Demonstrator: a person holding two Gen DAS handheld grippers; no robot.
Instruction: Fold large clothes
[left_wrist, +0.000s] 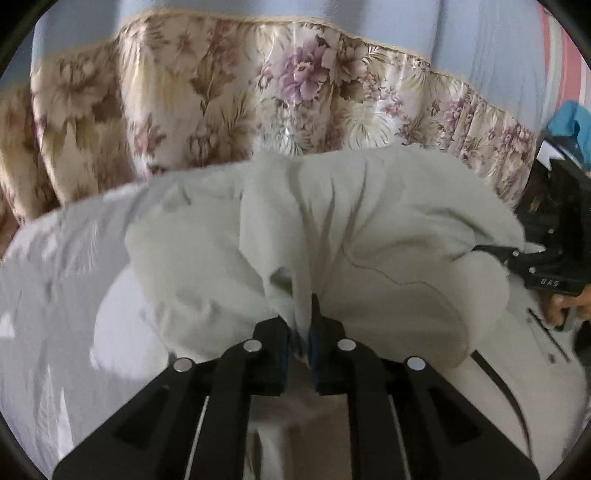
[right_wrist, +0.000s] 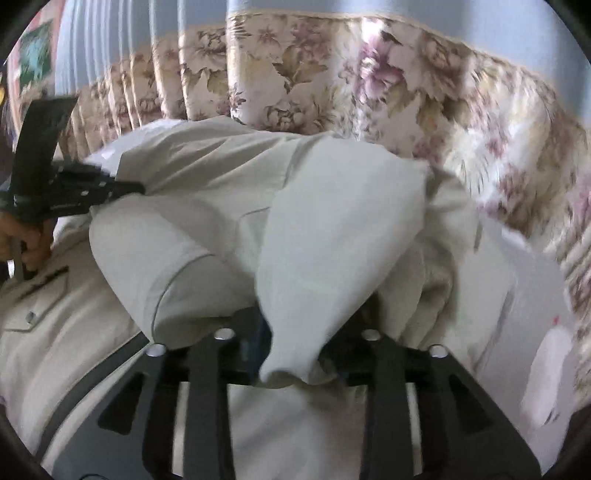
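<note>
Jacket (left_wrist: 369, 229) pinched in left gripper (left_wrist: 303, 332), right gripper (right_wrist: 295, 354) fabric-covered

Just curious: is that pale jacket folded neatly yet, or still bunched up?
Still bunched up. The jacket hangs in loose, rumpled folds, pinched by the left claw and right claw.

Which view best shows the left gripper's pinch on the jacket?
The left wrist view. There the left gripper is shut on a bunched fold of the cream jacket, with fabric squeezed between its blue pads. The right wrist view shows that gripper only side-on at far left, its tips buried in cloth.
</note>
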